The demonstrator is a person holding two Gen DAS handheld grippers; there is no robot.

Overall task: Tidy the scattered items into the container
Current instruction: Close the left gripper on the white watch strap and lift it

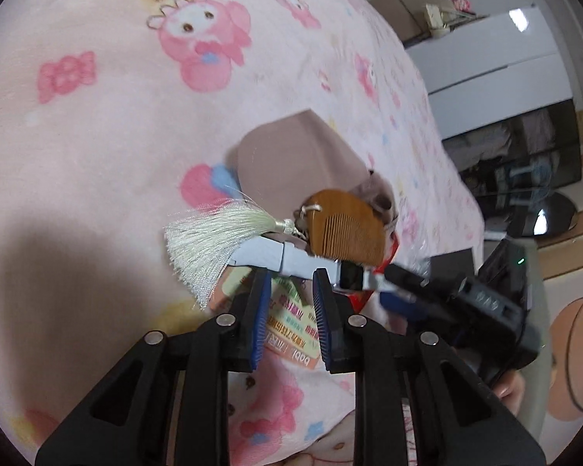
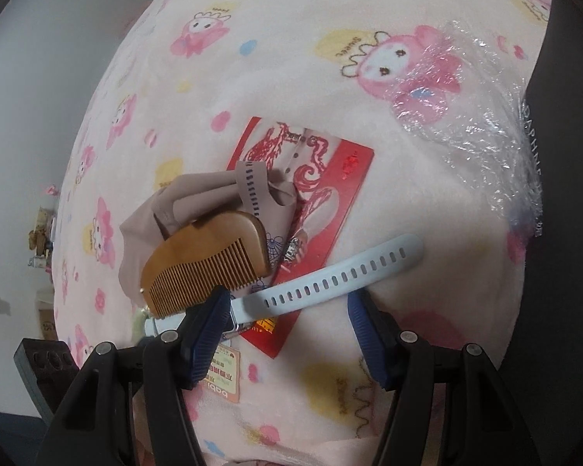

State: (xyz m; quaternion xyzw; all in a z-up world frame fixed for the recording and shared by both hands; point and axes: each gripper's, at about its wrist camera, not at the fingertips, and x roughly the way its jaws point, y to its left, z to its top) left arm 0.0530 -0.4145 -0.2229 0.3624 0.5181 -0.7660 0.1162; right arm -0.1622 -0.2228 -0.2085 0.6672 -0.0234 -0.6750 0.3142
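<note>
With the left gripper narrowed but pinching nothing just short of the watch on the blanket, and the right gripper wide over its strap, close squarely on the band, clear of the comb.

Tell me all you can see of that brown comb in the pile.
The comb is a small half-moon piece, wood by its look, honey-brown with a smooth arched back and a row of fine, close teeth. A cord at one end carries a pale silky tassel. It lies tilted on a beige cloth pouch, its toothed edge over the light blue watch strap. No gripper holds it.
</note>
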